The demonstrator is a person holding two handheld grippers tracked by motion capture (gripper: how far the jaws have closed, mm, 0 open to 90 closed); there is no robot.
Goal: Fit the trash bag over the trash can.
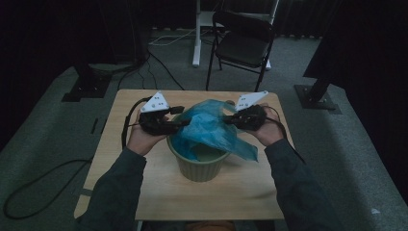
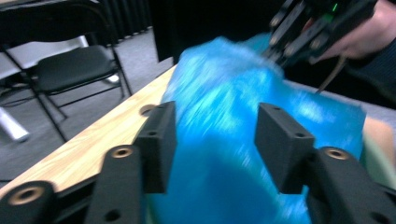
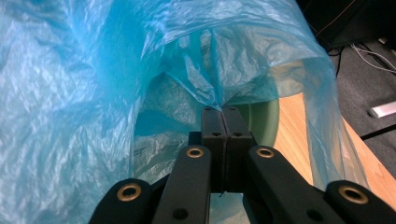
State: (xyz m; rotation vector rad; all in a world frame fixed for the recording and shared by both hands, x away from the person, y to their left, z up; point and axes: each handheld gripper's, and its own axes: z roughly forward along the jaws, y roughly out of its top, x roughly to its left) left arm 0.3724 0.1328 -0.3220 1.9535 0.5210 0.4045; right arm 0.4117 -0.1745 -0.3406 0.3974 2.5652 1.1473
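Your sleeves enter at the bottom of the high view, dark cloth, one each side of a ribbed pale-green pot (image 1: 199,168) on a light wood-grain table (image 1: 159,202).

Left to right: your left gripper (image 1: 182,123) sits at the pot's left rim, grey three-cornered plate on top, black cable trailing off. Its jaws stand wide apart. The blue bag (image 1: 211,130) lies between them and beyond, and the pads press on nothing. The bag is thin, crinkled, translucent film, draped in and over the pot, with a flap hanging over the pot's right rim. Your right gripper (image 1: 230,120) has its jaws closed flat together on a pinch of the bag's upper edge.

The left gripper view adds its two square black pads (image 2: 161,144), the bag (image 2: 224,140) blurred between them, the right gripper (image 2: 275,55) at the bag's top, and a black folding chair (image 2: 70,70) past the table edge.

The right gripper view shows the closed tips (image 3: 223,109) with film (image 3: 201,79) gathered into a peak at them, the bag's mouth open below and the pot's green rim (image 3: 268,116) behind the film.
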